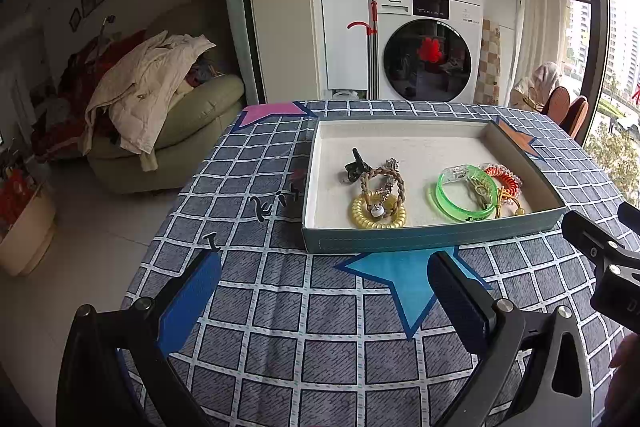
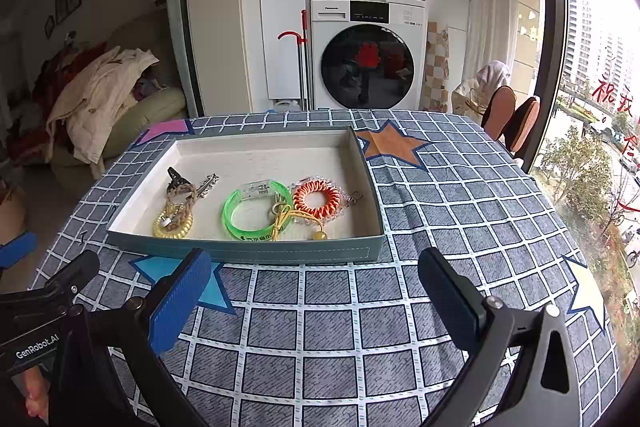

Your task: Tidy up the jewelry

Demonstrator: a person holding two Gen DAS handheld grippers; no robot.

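Note:
A shallow grey-green tray [image 1: 432, 237] [image 2: 256, 251] with a white floor sits on the checked tablecloth. In it lie a yellow coil hair tie [image 1: 378, 213] [image 2: 173, 226], a braided brown bracelet [image 1: 382, 181] [image 2: 180, 199], a black hair clip [image 1: 356, 163] [image 2: 175, 177], a green translucent bangle [image 1: 464, 193] [image 2: 256, 209], an orange coil hair tie [image 1: 502, 177] [image 2: 317, 201] and a yellow cord with a bead [image 1: 508, 203] [image 2: 304, 223]. My left gripper [image 1: 326, 287] is open and empty, in front of the tray. My right gripper [image 2: 316, 287] is open and empty, also in front of it.
The table [image 2: 440, 211] wears a blue-grey grid cloth with coloured stars. Behind stand stacked washing machines [image 2: 368, 63], a sofa with clothes [image 1: 160, 95] at left, chairs [image 2: 516, 119] and a window at right. The right gripper's body [image 1: 600, 259] shows at the left view's right edge.

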